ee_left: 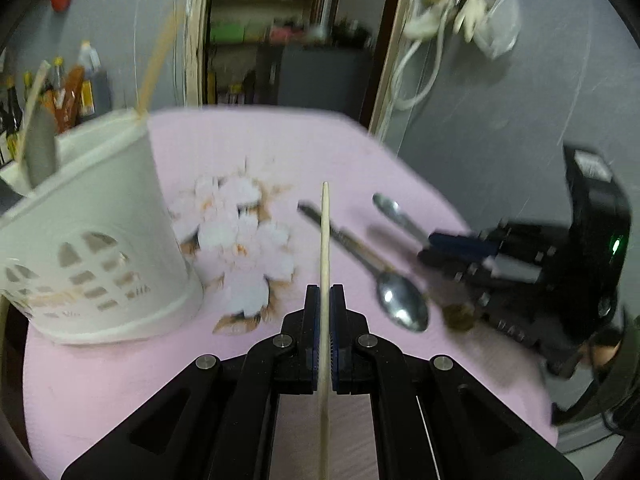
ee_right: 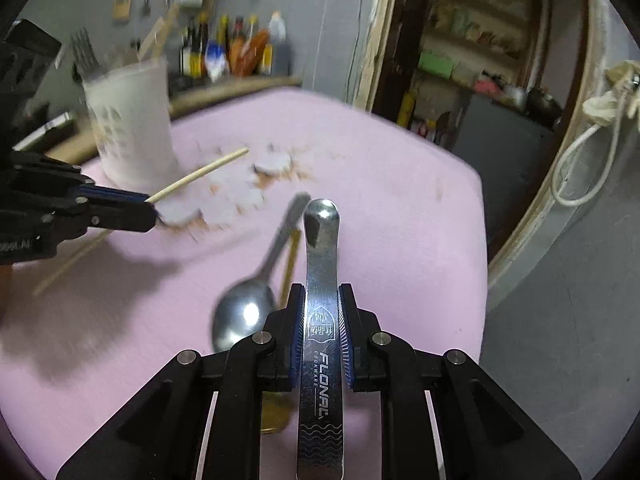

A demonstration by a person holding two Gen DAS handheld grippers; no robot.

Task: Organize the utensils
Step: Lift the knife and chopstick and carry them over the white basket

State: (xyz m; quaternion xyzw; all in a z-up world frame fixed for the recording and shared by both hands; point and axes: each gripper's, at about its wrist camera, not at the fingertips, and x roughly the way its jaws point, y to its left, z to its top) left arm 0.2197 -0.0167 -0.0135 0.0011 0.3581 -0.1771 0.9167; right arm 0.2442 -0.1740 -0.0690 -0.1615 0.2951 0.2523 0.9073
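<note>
Pink surface [ee_left: 100,380] carrying a white holder [ee_left: 100,240]: I am clamping a chopstick [ee_left: 325,240] in the left hand-held gripper [ee_left: 325,296] and a spoon [ee_right: 322,300] in the right hand-held gripper [ee_right: 322,300], likely for dropping both into it.

A home kitchen: sauce bottles [ee_right: 240,46] line a ledge, pantry shelves [ee_right: 472,32] beyond the doorway.
</note>
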